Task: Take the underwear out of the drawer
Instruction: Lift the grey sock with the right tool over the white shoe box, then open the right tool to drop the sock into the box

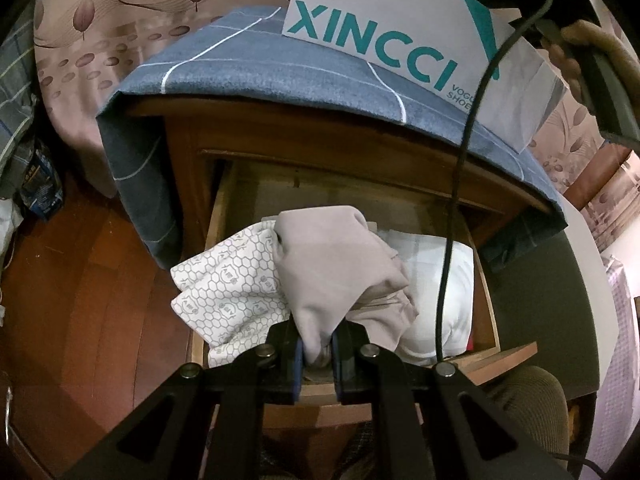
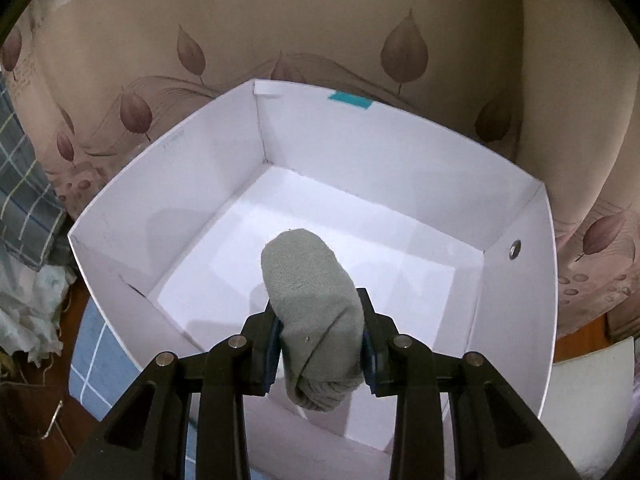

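Observation:
In the left wrist view my left gripper [image 1: 316, 354] is shut on a beige piece of underwear [image 1: 336, 264], held over the open wooden drawer [image 1: 490, 312]. A white hexagon-patterned garment [image 1: 228, 292] and a white garment [image 1: 456, 280] lie in the drawer. In the right wrist view my right gripper [image 2: 320, 344] is shut on a rolled grey-green garment [image 2: 312, 312], held above the inside of a white shoebox [image 2: 224, 184]. The same box [image 1: 384, 36], marked XINCCI, stands on top of the nightstand in the left wrist view.
A blue checked cloth [image 1: 256, 68] covers the wooden nightstand top. A black cable [image 1: 460, 184] hangs across the drawer's right side. Red-brown wood floor [image 1: 80, 288] lies to the left, leaf-patterned bedding [image 2: 280, 20] behind the box.

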### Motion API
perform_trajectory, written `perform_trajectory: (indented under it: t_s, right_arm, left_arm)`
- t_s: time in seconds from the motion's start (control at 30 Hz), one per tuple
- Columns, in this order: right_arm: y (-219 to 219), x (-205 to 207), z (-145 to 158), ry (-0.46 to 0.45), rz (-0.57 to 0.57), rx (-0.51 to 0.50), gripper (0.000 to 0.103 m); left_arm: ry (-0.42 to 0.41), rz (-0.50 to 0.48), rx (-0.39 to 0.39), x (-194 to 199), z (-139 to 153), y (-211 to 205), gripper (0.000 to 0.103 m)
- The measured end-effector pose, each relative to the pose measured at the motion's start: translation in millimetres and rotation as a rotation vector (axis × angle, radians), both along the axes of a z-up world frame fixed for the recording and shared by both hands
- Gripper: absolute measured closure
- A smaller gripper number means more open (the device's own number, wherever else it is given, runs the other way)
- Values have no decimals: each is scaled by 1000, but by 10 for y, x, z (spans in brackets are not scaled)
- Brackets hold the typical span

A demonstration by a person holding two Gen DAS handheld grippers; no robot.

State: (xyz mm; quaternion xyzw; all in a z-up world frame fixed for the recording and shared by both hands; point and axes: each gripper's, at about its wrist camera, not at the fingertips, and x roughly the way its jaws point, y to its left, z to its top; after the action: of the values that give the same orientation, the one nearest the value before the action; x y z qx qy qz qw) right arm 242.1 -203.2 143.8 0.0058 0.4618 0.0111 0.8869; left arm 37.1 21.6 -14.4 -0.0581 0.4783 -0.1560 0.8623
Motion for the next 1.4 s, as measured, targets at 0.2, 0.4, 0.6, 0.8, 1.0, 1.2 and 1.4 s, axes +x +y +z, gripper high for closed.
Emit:
perform_trajectory:
  t_s: [0.2,0.4,0.6,0.8,1.0,1.2,1.4]
  right_arm:
    - [-53,-42,-34,28,33,22,70]
    - [-61,-159,-49,57,79,30,69]
    - [-100,-272,-52,63,87,24,65]
    - [-133,-307,5,33,57,-1,45]
    - [-98,-571,247,-45,73,22,43]
    - [12,-1143,434,-116,146,22,37]
    - [101,-1719,201,-91,209,-20,37]
  left_arm:
    - [10,12,-9,9,1,19,92]
    - [8,16,-9,2,10,10,92]
    - [6,18,-8,-1,6,15,92]
    - [6,21,-7,2,5,13,92]
    - [7,23,-4,11,4,10,92]
    - [2,27,6,4,3,1,92]
    - [-7,30,17,-14,17,-15,92]
